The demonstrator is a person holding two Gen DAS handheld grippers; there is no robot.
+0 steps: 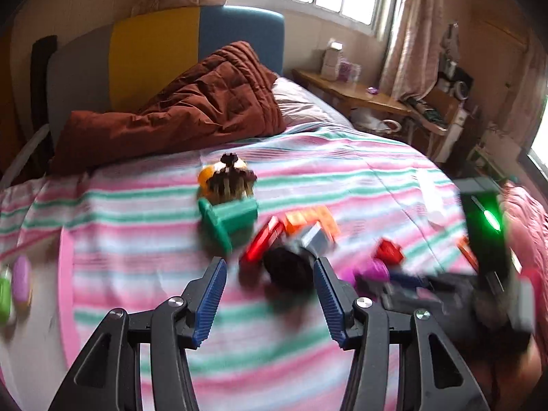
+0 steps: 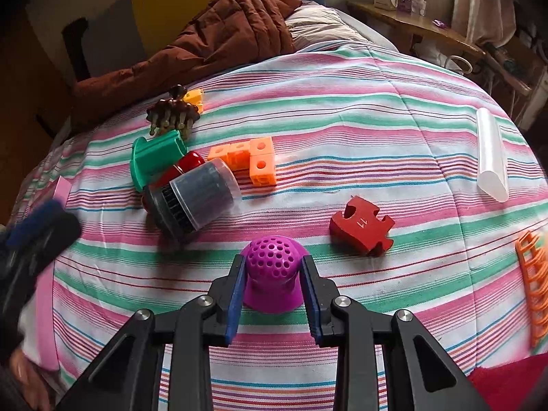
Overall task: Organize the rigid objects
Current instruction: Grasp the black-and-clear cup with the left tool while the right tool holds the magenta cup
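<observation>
My right gripper [image 2: 273, 260] is shut on a purple perforated dome-shaped piece [image 2: 274, 274], pads pressing its narrow neck just above the striped bedspread [image 2: 342, 130]. Near it lie a red puzzle-shaped block [image 2: 361, 226], joined orange cubes [image 2: 250, 159], a dark canister with a clear cap [image 2: 195, 198], a green spool [image 2: 154, 159], a red piece [image 2: 185, 166] and a brown hair claw [image 2: 173, 109]. The left wrist view is motion-blurred. My left gripper [image 1: 269, 262] is open with nothing between its pads, just short of the canister [image 1: 294, 257] and the green spool [image 1: 229, 221].
A clear tube [image 2: 491, 156] and an orange ladder-like rack [image 2: 534, 284] lie on the right. A yellow cube [image 2: 193, 97] sits behind the claw. A brown quilt [image 1: 191, 102] covers the bed's head. A wooden bedside table [image 1: 359, 92] stands at the right.
</observation>
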